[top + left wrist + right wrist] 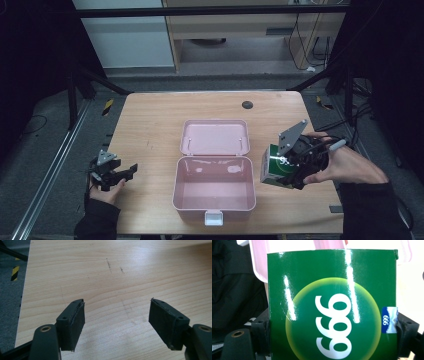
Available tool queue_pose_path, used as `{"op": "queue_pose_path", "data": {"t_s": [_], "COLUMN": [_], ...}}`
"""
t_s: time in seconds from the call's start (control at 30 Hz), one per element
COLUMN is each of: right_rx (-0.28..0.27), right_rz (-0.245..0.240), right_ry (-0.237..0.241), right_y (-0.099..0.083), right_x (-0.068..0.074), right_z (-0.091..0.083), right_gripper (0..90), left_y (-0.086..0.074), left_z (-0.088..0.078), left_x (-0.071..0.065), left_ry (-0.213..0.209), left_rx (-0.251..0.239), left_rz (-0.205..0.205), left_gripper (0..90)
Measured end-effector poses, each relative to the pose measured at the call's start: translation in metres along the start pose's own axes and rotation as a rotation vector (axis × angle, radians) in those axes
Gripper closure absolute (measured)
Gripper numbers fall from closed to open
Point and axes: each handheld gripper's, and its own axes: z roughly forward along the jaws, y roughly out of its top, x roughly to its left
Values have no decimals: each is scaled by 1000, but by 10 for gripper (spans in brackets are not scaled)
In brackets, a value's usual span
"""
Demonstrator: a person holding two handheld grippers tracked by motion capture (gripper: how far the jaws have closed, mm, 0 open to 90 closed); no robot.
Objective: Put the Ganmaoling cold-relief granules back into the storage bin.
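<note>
Green box (276,169), a small glossy carton printed with white numerals, hangs above the right side of the table (150,125), clamped in the right gripper (295,172), just right of an open pink case (214,197). In the right gripper view its black jaws press on the box's two side faces, with the printed front (332,315) facing the camera and a small blue label (389,320) wrapping one edge. The carton looks light and thin-walled, so it would probably dent under a hard squeeze, and its shiny coating may let it slide; gripping across the flat sides near the middle, as now, seems the safest hold. The case lies with its lid (215,137) folded back on the far side and its tub bare inside. The left gripper (122,175) rests low near the table's left edge, jaws apart, nothing between them.
</note>
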Motion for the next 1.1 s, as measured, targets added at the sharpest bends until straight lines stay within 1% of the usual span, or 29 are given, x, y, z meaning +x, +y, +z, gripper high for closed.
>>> {"op": "queue_pose_path", "data": {"t_s": [0.23,0.27,0.33,0.47,0.6,0.7,0.77,0.87,0.9,0.93,1.03,1.1], "right_rx": [0,-4,-4,12,15,12,11,10,7,6,14,15], "right_rz": [-7,-17,-20,-34,-46,-52,-63,-65,-76,-84,-88,-102], "right_ry": [-7,-8,-5,6,18,25,37,48,54,56,60,62], "right_y": [10,15,19,30,40,44,52,55,59,60,63,67], "right_x": [0,1,1,2,3,3,4,5,5,6,6,7], "right_z": [-8,-10,-11,-11,-8,-6,0,3,8,10,14,21], "right_gripper": [162,162,162,162,162,162,162,161,162,161,161,161], "left_y": [0,0,0,0,0,0,0,0,0,0,0,0], "left_z": [0,0,0,0,0,0,0,0,0,0,0,0], "left_x": [0,0,0,0,0,0,1,0,0,0,1,1], "left_ry": [1,0,0,0,-1,-1,0,0,0,0,1,-1], "left_rx": [1,1,0,1,1,0,0,1,0,0,0,1], "left_rz": [0,0,1,0,-1,-1,0,-1,-1,-1,0,-2], "left_gripper": [283,283,283,283,283,283,284,284,284,284,284,284]}}
